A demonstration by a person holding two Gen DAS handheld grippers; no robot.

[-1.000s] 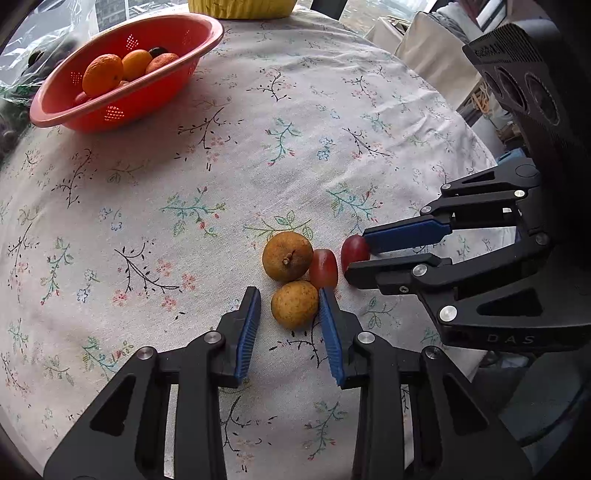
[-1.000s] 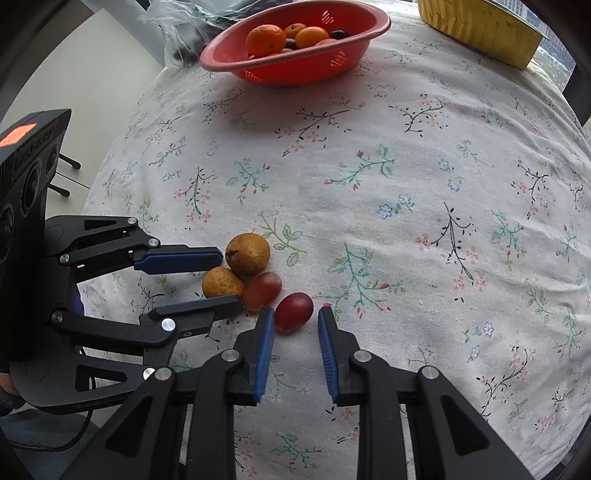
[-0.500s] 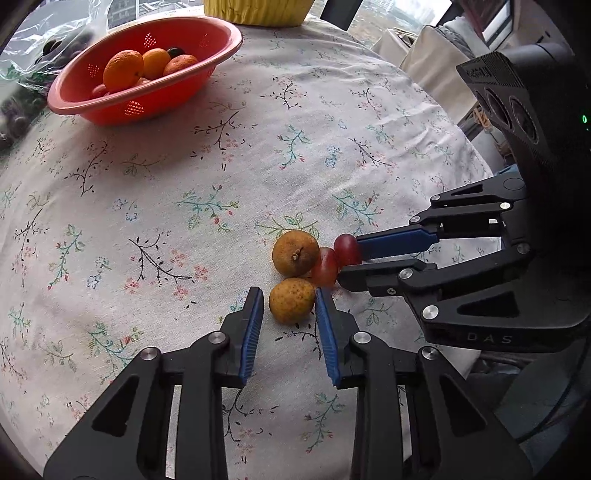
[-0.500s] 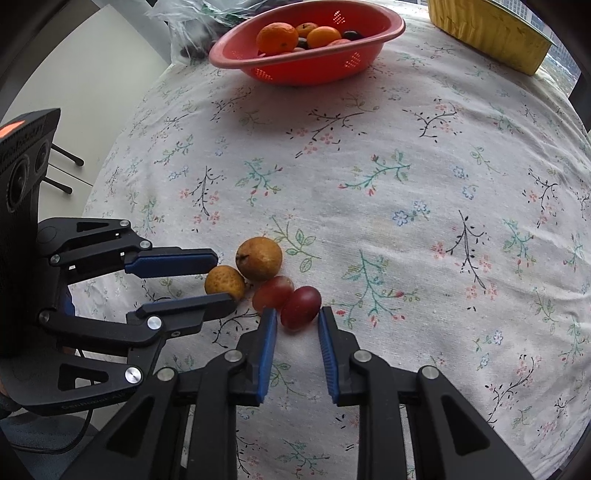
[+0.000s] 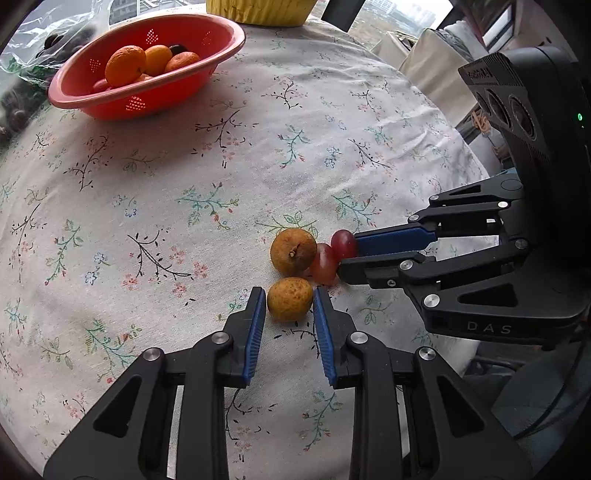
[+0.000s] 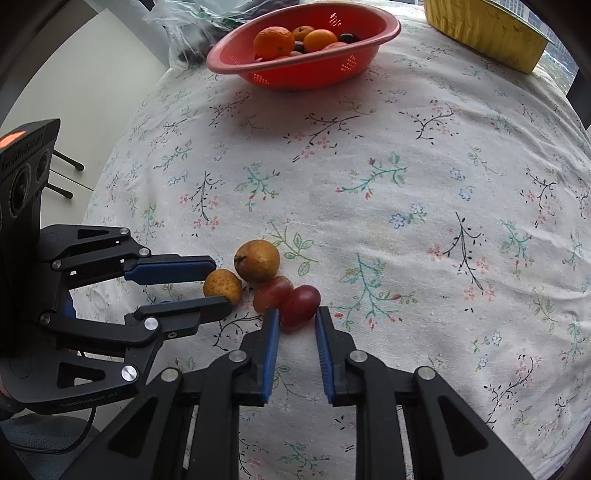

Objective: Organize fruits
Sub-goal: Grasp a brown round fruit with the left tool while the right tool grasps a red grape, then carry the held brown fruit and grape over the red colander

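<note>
Left gripper (image 5: 289,300) clamped on small brown fruit (image 5: 290,298), right gripper (image 6: 294,316) clamped on red grape (image 6: 300,305), both on flowered tablecloth (image 5: 258,155), red basket (image 5: 192,79) of oranges beyond.

Round tabletop (image 5: 332,122) w/ white floral cloth. Near edge: 2 brown longans, bigger (image 5: 293,252) behind smaller (image 5: 290,299), plus 2 red grapes (image 6: 273,292) (image 6: 300,304), all clustered & touching. Far side: red perforated basket (image 6: 306,74) of oranges, yellow container (image 6: 484,33), clear plastic bag (image 5: 33,48).
</note>
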